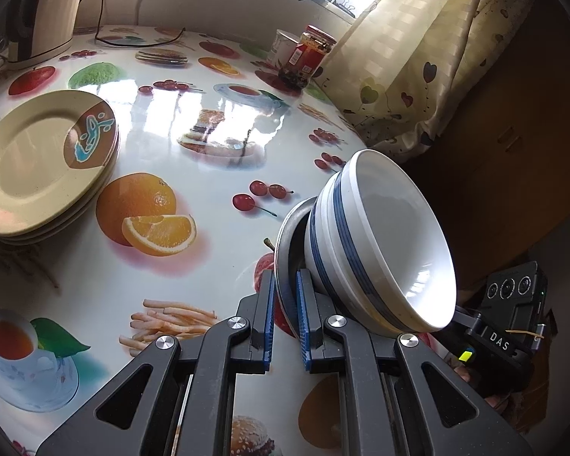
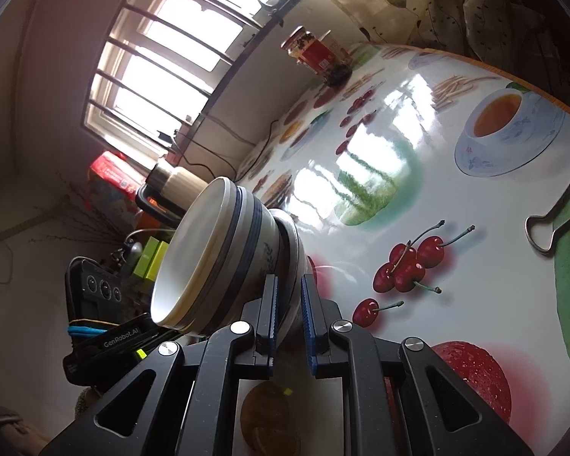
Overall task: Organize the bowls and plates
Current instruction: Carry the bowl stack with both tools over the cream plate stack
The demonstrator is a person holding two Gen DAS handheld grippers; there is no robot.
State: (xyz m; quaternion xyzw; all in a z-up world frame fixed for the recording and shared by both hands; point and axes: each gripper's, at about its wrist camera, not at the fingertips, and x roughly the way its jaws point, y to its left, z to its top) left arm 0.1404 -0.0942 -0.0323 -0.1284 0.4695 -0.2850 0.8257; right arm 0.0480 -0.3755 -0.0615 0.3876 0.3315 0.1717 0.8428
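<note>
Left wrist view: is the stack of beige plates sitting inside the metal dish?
No, the beige plates rest on the tablecloth, apart from the metal dish.

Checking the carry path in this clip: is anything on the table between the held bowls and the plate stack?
Nothing visible does. Both hand-held grippers, left and right, clamp the metal dish carrying the striped bowls. Between them and the plate stack lies only bare printed tablecloth; the jar stands far behind.
</note>
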